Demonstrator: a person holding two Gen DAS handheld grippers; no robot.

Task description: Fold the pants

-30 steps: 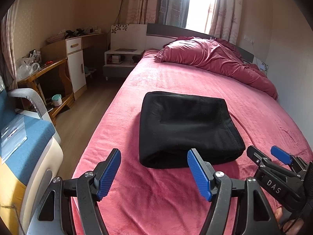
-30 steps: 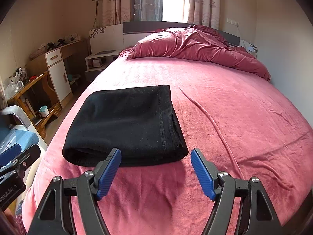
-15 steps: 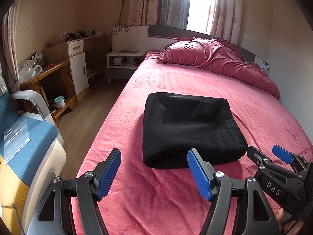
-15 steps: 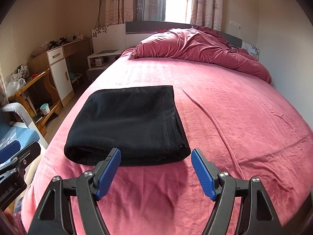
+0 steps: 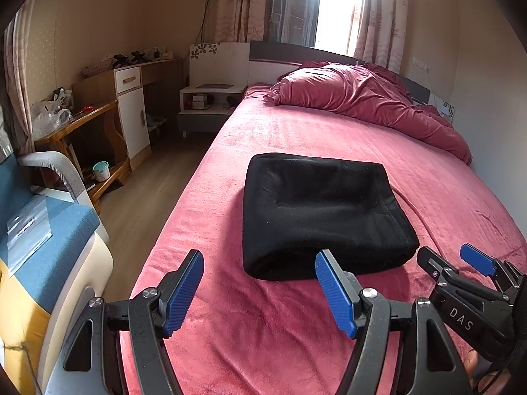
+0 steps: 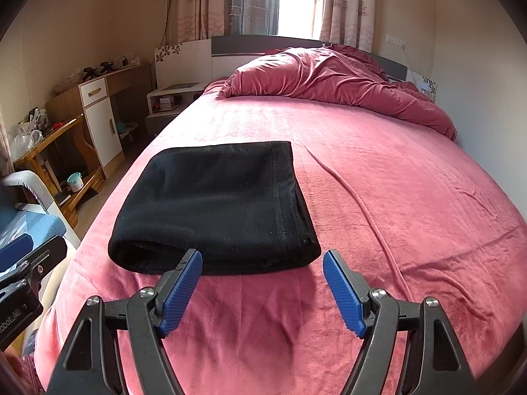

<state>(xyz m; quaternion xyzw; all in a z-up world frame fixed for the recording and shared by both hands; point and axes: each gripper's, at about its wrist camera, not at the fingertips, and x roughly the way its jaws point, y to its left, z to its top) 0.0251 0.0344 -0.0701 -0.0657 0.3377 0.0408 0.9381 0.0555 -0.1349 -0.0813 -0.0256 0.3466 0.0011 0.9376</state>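
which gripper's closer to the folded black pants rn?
Roughly level. Left gripper and right gripper both hang open just short of the folded black pants' near edge, touching nothing.

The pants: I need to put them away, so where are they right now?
The folded black pants lie on the pink bed, near its left edge, just beyond both open grippers.

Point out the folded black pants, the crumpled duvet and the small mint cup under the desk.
folded black pants [image 6: 214, 204]: right wrist view, middle of the top layer.
crumpled duvet [image 6: 329, 72]: right wrist view, the bunched middle.
mint cup [image 5: 100, 170]: left wrist view, its side wall.
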